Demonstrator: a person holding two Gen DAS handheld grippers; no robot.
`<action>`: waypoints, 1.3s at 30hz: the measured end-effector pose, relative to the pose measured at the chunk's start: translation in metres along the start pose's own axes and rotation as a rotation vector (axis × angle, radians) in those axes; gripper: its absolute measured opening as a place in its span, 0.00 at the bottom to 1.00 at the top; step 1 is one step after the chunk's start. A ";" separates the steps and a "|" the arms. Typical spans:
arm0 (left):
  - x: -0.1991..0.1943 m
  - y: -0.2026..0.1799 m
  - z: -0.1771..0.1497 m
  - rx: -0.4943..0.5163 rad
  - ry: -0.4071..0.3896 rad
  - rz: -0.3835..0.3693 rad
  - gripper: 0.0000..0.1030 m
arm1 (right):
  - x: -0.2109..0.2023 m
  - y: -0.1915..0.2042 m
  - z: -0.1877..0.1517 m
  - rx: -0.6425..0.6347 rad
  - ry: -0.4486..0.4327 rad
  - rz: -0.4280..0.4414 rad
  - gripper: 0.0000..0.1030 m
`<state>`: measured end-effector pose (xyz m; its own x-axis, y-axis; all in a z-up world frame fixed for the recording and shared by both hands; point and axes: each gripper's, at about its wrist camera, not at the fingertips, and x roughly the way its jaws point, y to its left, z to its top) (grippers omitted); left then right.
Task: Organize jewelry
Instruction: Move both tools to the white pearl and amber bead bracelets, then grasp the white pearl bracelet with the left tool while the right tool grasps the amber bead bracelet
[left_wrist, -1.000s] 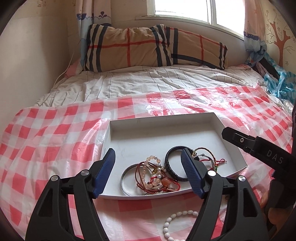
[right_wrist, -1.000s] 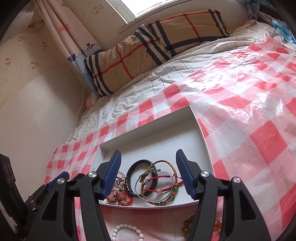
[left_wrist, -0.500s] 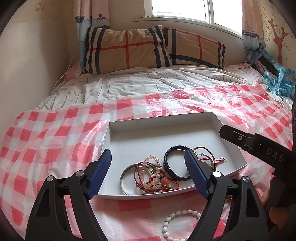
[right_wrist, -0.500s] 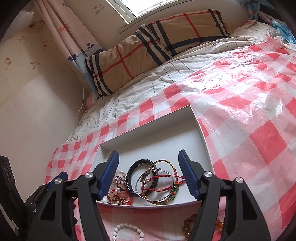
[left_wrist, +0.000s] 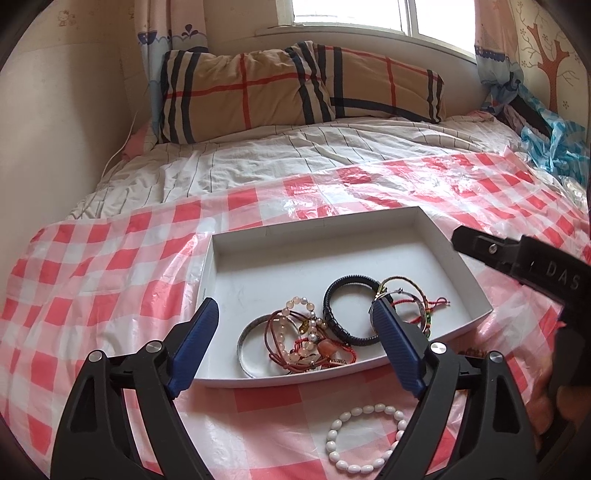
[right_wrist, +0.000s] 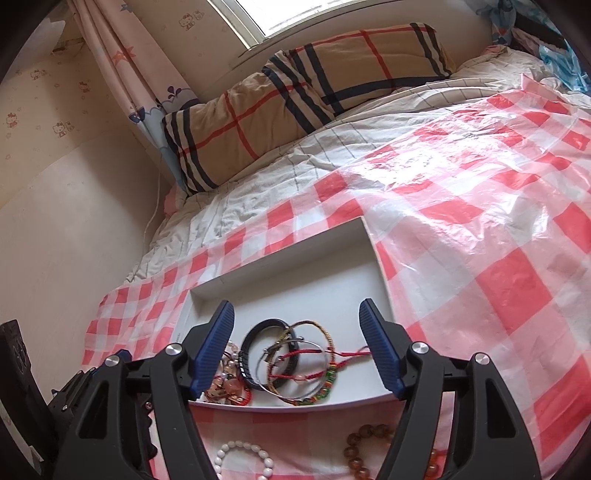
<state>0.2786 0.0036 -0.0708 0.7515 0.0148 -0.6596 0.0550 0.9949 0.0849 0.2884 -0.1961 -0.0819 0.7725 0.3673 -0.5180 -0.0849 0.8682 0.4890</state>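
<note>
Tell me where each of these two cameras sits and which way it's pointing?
Left wrist view: rides on the left gripper, facing the white tray and pillow; its open jaws show, plus the right gripper's side.
Right wrist view: rides on the right gripper, looking across the tray from the right; its open jaws show, and the left gripper at the left edge.
Shared: tray, black bracelet, white bead bracelet outside the tray.

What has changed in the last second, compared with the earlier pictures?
Both grippers pulled back a little: the left gripper and the right gripper now show more of the white bead bracelet in front of the white tray. Both stayed open and empty. The bracelets in the tray have not moved.
</note>
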 end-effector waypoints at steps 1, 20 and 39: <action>0.000 0.001 -0.001 0.007 0.006 0.001 0.80 | -0.003 -0.003 0.000 -0.004 0.009 -0.017 0.67; 0.018 -0.016 -0.041 0.216 0.222 -0.122 0.80 | -0.017 -0.044 -0.056 -0.163 0.271 -0.257 0.68; 0.033 -0.032 -0.073 0.261 0.339 -0.230 0.24 | -0.018 -0.036 -0.080 -0.233 0.332 -0.245 0.26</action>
<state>0.2535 -0.0204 -0.1502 0.4463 -0.1274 -0.8857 0.3904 0.9184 0.0646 0.2266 -0.2071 -0.1464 0.5479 0.1961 -0.8133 -0.0934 0.9804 0.1735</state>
